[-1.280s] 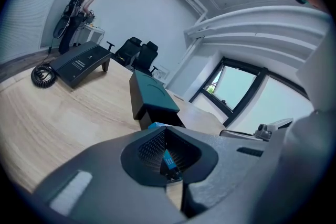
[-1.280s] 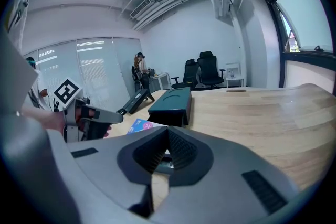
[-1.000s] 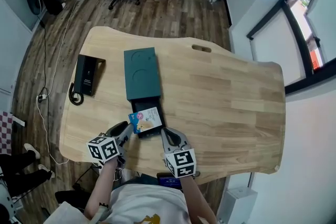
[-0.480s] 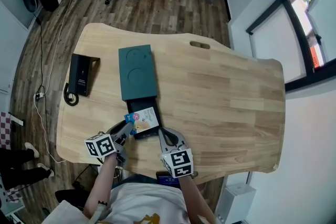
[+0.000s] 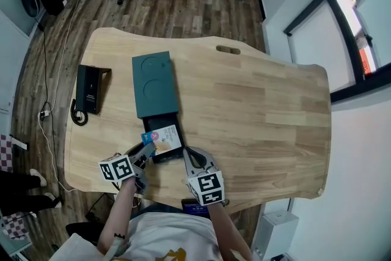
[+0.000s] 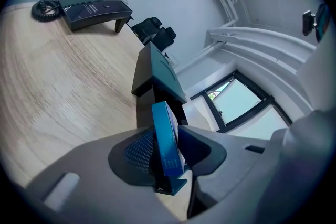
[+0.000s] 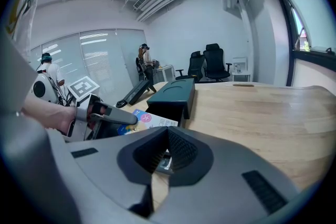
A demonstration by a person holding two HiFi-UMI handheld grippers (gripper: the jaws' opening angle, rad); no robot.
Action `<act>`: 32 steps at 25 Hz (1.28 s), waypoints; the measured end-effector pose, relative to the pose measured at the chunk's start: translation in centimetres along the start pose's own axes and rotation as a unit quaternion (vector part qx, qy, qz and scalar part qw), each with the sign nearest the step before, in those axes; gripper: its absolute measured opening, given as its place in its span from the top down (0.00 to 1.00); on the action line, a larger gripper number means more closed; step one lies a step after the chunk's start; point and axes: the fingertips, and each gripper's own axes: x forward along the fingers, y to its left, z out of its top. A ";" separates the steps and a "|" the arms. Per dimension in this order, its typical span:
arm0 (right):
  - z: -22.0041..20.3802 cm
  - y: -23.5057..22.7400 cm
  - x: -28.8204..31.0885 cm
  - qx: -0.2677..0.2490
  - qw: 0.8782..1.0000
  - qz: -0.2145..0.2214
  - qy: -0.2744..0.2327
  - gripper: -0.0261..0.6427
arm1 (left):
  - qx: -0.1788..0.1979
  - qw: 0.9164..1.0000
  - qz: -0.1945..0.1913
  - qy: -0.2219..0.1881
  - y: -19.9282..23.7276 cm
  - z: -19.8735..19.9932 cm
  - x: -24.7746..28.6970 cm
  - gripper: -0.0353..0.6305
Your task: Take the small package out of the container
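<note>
— Where's the small pkg (image 5: 162,138)?
— Low, left of centre in the head view. It's lying tilted over the pulled-out tray (image 5: 166,156) of the teal container (image 5: 153,84), 1 edge btwn the jaws of the left tongs (image 5: 146,148).
— Clamped?
— No. Those jaws just closed in a bit but stand apart, not pinching it.
— And the right tongs (image 5: 189,156)?
— Nipped on the tray's near right corner, just right of the pkg.
— Anything else?
— Wood table (image 5: 256,107); black phone (image 5: 90,90) far left.

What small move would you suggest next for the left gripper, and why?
Probably finish closing the left gripper on the package: its jaws have just been closing around it, one pad not yet touching, and it lies over the open drawer.
</note>
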 end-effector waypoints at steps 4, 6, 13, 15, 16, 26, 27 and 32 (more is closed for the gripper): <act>0.1 -0.2 -0.2 0.007 1.000 -0.003 -0.002 0.96 | -0.019 1.000 -0.009 -0.008 -0.2 0.2 -0.3 0.76; 0.3 -0.4 -0.1 0.007 1.000 -0.005 -0.006 0.96 | -0.028 0.999 -0.014 -0.014 -0.4 0.5 -0.6 0.76; 0.2 0.8 -0.6 -0.009 1.000 -0.007 -0.010 0.96 | -0.036 0.999 -0.021 -0.028 0.0 0.3 -2.7 0.78; 0.2 1.6 -1.1 -0.012 1.000 -0.007 -0.015 0.96 | -0.038 0.998 -0.025 -0.035 -0.1 0.1 -3.7 0.78; 0.4 1.7 -1.2 -0.013 1.000 -0.006 -0.018 0.96 | -0.043 0.998 -0.029 -0.039 -0.3 0.2 -4.0 0.79; 3.1 2.4 -1.6 -0.016 0.999 0.004 -0.032 0.96 | -0.083 0.991 -0.059 -0.082 -1.9 3.2 -5.3 0.80; 3.0 2.6 -1.9 -0.016 0.999 0.003 -0.034 0.96 | -0.084 0.991 -0.061 -0.085 -1.9 3.1 -5.5 0.80; 3.4 3.0 -3.5 -0.009 0.998 -0.011 -0.054 0.96 | -0.095 0.987 -0.083 -0.095 -2.8 3.2 -5.9 0.80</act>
